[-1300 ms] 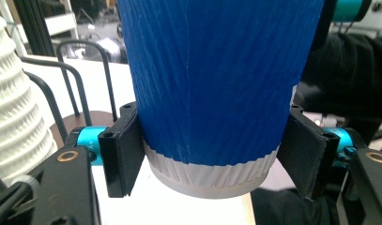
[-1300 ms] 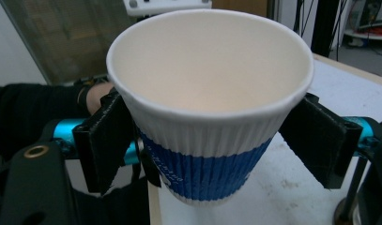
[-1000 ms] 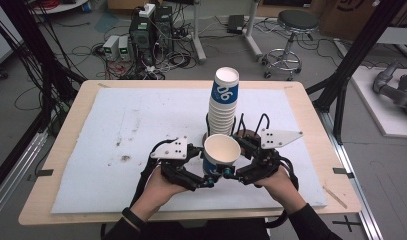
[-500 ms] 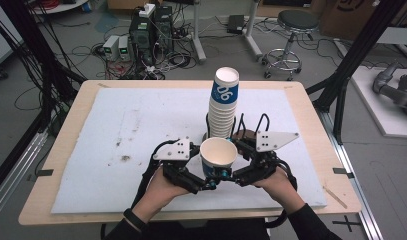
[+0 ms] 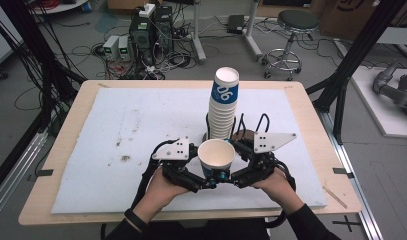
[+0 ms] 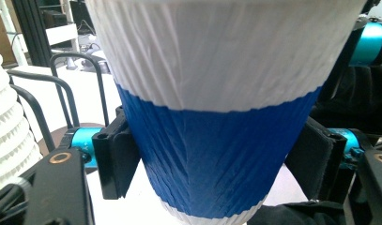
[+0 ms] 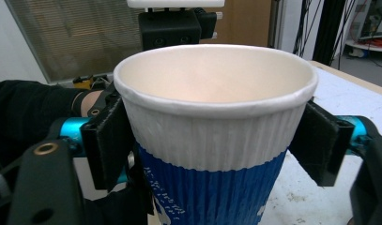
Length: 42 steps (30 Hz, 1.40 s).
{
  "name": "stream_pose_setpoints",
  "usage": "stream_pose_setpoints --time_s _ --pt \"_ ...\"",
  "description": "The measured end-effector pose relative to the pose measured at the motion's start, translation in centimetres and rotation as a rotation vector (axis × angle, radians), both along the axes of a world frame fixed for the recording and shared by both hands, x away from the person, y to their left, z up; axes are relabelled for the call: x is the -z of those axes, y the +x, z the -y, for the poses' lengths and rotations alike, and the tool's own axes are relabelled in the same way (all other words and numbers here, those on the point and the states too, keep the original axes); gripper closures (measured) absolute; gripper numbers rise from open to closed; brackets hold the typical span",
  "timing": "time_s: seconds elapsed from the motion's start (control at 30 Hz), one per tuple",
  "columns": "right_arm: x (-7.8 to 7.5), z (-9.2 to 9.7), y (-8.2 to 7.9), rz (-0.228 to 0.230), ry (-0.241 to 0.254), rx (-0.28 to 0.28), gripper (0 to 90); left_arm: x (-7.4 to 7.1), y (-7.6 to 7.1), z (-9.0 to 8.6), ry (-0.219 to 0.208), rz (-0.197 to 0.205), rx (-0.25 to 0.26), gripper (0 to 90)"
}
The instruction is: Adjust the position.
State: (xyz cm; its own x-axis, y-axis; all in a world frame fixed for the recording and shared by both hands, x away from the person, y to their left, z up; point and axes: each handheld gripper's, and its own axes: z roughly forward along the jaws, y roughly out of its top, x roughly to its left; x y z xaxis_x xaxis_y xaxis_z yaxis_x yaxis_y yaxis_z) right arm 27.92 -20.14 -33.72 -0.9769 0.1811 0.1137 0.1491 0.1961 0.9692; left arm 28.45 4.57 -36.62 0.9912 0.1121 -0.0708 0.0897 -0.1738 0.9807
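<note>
A paper cup with a white top and a blue lower band stands upright between both grippers, near the table's front. My left gripper reaches in from the left. Its jaws have just been closing, and both pads press the blue band of the cup. My right gripper comes from the right. Its jaws have just been opening slightly, but its pads still touch the cup just under the rim. The cup's mouth is open and I see nothing inside.
A tall stack of the same cups stands right behind the held cup, in a black wire holder. The stack is close on the left in the left gripper view. A white mat covers the wooden table.
The cup has shifted very slightly to the left between the two grippers. Both hands stay where they were.
</note>
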Motion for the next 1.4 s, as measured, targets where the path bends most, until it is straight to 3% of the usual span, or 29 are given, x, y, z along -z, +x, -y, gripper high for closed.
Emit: stream_pose_setpoints --time_s 0.33,0.93,1.4 --pt "-0.2 0.7 0.4 -0.014 0.014 -0.004 18.0 -0.2 0.3 -0.8 -0.015 0.005 -0.01 26.9" --pt "0.4 2.1 1.0 0.007 -0.036 0.011 18.0 -2.4 0.3 -2.7 -0.054 0.009 -0.043 27.0" --pt "1.8 0.4 0.6 0.015 -0.095 -0.016 18.2 -2.5 0.1 -2.2 -0.061 0.004 -0.031 27.0"
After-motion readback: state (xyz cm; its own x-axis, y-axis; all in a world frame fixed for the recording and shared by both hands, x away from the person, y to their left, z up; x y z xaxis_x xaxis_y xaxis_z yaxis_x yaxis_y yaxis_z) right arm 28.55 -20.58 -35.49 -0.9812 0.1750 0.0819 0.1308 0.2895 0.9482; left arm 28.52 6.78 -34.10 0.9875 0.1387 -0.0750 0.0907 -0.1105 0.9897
